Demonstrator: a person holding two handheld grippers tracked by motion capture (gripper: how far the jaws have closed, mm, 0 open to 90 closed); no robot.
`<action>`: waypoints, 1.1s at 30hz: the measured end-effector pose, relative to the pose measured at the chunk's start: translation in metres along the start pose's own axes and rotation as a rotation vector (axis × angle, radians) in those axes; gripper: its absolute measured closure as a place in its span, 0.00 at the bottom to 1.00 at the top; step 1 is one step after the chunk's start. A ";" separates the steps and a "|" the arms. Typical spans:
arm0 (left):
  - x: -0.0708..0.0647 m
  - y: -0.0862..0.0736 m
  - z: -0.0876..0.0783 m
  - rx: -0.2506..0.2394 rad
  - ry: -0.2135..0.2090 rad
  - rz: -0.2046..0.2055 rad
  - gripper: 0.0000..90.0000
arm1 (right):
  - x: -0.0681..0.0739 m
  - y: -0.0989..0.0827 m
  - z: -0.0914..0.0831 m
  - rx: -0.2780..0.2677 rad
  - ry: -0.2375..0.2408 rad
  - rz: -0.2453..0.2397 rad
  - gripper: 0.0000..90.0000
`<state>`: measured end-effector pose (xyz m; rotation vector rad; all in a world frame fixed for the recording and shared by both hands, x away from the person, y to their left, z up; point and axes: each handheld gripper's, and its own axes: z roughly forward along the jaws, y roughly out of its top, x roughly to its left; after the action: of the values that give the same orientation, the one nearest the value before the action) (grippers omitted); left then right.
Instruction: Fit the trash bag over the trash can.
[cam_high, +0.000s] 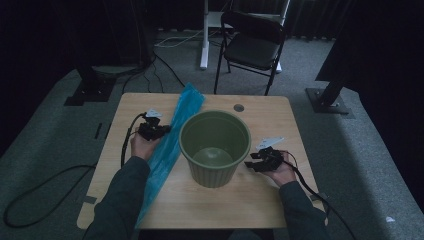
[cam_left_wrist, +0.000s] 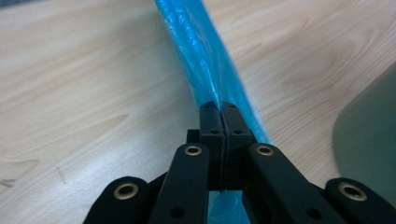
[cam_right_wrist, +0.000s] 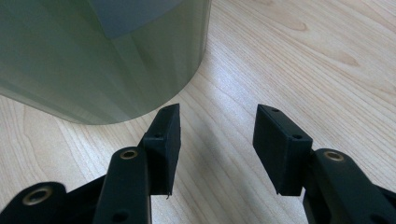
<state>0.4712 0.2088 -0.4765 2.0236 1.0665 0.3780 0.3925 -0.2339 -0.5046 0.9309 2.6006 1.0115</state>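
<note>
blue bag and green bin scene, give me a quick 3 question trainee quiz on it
1. True or false: the left hand-held gripper is shut on the blue bag.
2. What stands between the two grippers on the table? A) green bin B) cardboard box C) metal kettle
3. Is anything between the jaws of the right hand-held gripper?

Key: 1 true. 2 A, the green bin. 3 No, they stand open over bare wood beside the bin.
</note>
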 end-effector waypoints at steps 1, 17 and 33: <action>0.000 0.001 -0.005 -0.019 -0.006 -0.004 0.99 | 0.000 0.000 0.000 0.002 0.000 0.001 0.56; -0.010 0.021 -0.059 -0.107 -0.087 0.099 0.99 | 0.000 0.001 0.002 0.006 0.007 -0.001 0.56; -0.010 0.038 -0.093 -0.138 -0.172 0.169 0.99 | 0.001 0.001 0.005 0.014 0.014 -0.012 0.56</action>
<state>0.4325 0.2362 -0.3867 1.9877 0.7469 0.3471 0.3948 -0.2299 -0.5074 0.9140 2.6249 1.0020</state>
